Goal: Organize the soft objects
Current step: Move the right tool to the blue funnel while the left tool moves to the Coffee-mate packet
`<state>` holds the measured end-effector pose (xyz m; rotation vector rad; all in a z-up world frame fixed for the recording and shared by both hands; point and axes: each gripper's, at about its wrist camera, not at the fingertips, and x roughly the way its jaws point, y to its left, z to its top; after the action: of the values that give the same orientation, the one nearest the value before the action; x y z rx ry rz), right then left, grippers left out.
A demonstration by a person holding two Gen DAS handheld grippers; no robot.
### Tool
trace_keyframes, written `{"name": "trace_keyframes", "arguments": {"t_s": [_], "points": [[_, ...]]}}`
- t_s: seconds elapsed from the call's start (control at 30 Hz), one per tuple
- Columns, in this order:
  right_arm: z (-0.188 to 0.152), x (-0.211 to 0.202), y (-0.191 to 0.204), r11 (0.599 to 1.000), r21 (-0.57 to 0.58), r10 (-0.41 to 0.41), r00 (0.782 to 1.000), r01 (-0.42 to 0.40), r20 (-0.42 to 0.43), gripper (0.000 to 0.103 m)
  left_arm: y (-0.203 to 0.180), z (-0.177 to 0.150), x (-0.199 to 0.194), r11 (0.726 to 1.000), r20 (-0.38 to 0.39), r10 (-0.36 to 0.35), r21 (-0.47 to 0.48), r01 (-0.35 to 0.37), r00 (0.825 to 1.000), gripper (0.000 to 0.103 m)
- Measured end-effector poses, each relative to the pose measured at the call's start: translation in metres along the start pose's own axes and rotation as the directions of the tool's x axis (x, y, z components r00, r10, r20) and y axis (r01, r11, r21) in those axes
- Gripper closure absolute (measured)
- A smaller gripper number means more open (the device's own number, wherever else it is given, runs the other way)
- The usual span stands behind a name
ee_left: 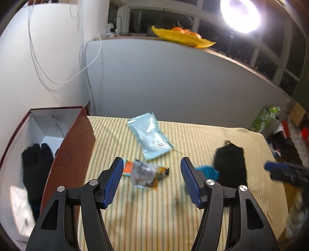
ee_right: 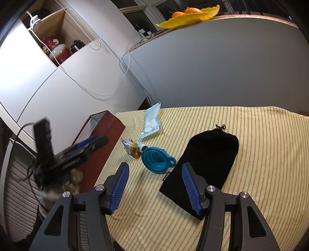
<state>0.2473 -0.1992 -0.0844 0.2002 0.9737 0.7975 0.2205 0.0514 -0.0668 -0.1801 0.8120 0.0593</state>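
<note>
My left gripper (ee_left: 152, 181) is open and empty above the striped cloth, just short of a crinkled snack packet (ee_left: 146, 174). A pale blue packet of cotton (ee_left: 149, 138) lies beyond it. A black drawstring pouch (ee_left: 230, 164) lies to the right, with a teal funnel (ee_left: 207, 170) beside it. A red box (ee_left: 73, 152) at the left holds a black glove (ee_left: 35, 164). My right gripper (ee_right: 155, 185) is open and empty over the cloth, between the funnel (ee_right: 157, 160) and the near end of the pouch (ee_right: 204, 160). The left gripper shows blurred in the right wrist view (ee_right: 77, 152).
The yellow striped cloth (ee_left: 154, 222) covers the table. A grey wall panel stands behind it, with a yellow fruit dish (ee_right: 191, 16) on its ledge. White cables hang on the cabinet (ee_right: 92, 92). Clutter lies on the floor at the right (ee_left: 280, 135).
</note>
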Motion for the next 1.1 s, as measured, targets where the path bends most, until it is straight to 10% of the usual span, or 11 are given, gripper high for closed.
{"name": "trace_keyframes", "arguments": {"t_s": [0.4,1.1], "points": [[-0.003,0.011,-0.013,1.0,0.021,0.019,1.0,-0.018,-0.018,0.051,0.014,0.015,0.07,0.996,-0.138,0.063,-0.049,-0.07,0.988,0.049],[-0.009,0.03,0.002,0.999,-0.009,0.035,0.998,-0.036,-0.053,0.051,0.021,-0.028,0.056,0.998,-0.206,0.063,0.013,-0.062,0.976,0.05]]}}
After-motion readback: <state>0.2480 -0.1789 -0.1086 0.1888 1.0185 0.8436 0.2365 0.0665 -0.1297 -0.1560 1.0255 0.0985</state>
